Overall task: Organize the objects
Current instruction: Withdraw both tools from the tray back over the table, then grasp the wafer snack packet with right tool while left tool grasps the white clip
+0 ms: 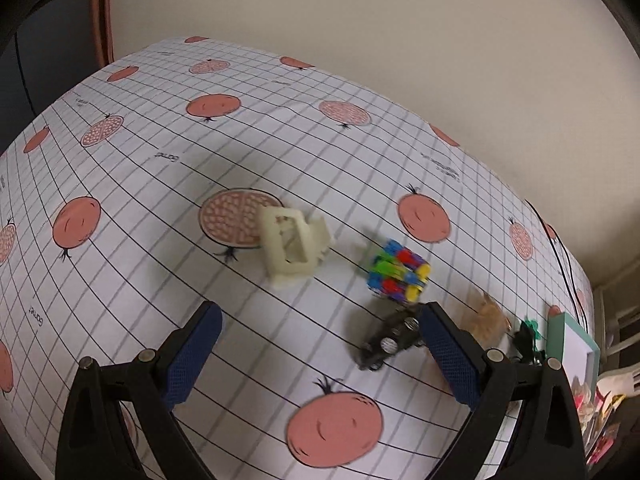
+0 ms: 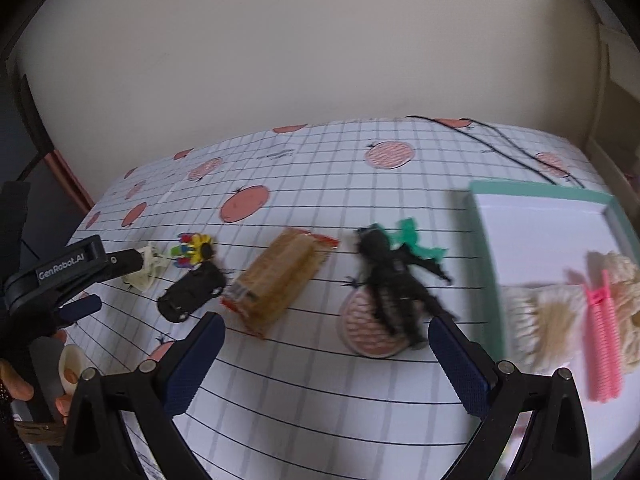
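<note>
A cream hair claw clip [image 1: 294,246] lies on the pomegranate-print tablecloth [image 1: 160,184], ahead of my open left gripper [image 1: 320,316]. Right of the clip sit a multicoloured block toy [image 1: 398,270] and a black toy car [image 1: 390,340], the car touching my right-hand finger. In the right wrist view my open right gripper [image 2: 326,326] hovers empty above the cloth. Ahead of it lie a brown snack packet [image 2: 280,280], a black toy figure [image 2: 394,284] with a green piece [image 2: 416,242], the toy car [image 2: 192,290] and the block toy [image 2: 192,254]. My left gripper [image 2: 100,276] shows at the left edge.
A teal-rimmed white box [image 2: 540,232] at the right holds cream knitted items [image 2: 548,320] and a pink comb-like clip [image 2: 602,340]. A black cable [image 2: 500,144] runs along the far right of the table. A beige wall stands behind. A hand [image 2: 16,390] grips the left tool.
</note>
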### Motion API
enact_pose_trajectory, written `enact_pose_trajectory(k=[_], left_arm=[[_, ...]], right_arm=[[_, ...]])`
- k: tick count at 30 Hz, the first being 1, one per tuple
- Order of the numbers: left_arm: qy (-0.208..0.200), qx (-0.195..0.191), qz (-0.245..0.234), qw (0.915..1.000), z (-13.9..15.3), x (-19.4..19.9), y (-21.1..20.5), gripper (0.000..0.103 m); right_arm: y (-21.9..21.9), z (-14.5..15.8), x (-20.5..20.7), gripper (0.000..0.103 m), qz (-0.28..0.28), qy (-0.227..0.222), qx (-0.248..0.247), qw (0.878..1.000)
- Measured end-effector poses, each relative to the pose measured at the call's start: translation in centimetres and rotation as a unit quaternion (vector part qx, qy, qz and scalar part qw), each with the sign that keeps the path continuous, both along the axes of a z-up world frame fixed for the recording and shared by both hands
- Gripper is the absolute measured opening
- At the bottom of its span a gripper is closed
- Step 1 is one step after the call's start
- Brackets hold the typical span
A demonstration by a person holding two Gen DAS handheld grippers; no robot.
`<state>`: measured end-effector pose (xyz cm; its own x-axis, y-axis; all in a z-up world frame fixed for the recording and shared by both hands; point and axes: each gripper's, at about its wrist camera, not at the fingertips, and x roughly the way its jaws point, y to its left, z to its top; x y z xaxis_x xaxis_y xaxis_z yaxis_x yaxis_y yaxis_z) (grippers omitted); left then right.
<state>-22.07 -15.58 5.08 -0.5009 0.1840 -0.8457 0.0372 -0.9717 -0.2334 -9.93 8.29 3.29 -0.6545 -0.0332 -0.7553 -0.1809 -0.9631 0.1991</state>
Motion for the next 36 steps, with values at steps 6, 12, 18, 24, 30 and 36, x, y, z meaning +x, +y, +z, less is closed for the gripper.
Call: enact_pose_trajectory(k=[6,12,18,24,30,36], left_arm=[[-0.013,0.025,0.019,0.9994,-0.8,-1.5,-1.9,0.099],[-0.017,0.037,0.029,0.9987,-1.6,-2.8,-2.7,0.099],[-0.010,0.017,0.013,0.9997,-2.2,-4.0,-1.8,0.099],[-0.017,-0.002,0.000,0.9999,-3.5,-5.1,-1.1,0.099],[-0.007,-0.018,-0.011,0.9997,-3.7,-6.2,-0.6,0.099],[-0.002,-0.025,-0.020,0.9995,-3.8,-7.1,0.1,0.092]], right_arm=[[-1.6,-1.2,-1.4,0.103,0.000,-0.015,-0.009,1.000],[-2.4,-1.4,-2.7,0.103,0.006,-0.021,0.001,1.000],[-2.1,-2.1,-4.3,0.103,-0.007,-0.035,-0.005,0.999],[-2.5,-2.9,-5.8,0.102,-0.006,-0.044,0.011,0.999],[-2.6,-3.8,-7.0,0.098,-0.006,-0.051,0.018,0.998],[-2.8,-4.0,-7.9,0.089,-0.009,-0.054,0.024,0.998]])
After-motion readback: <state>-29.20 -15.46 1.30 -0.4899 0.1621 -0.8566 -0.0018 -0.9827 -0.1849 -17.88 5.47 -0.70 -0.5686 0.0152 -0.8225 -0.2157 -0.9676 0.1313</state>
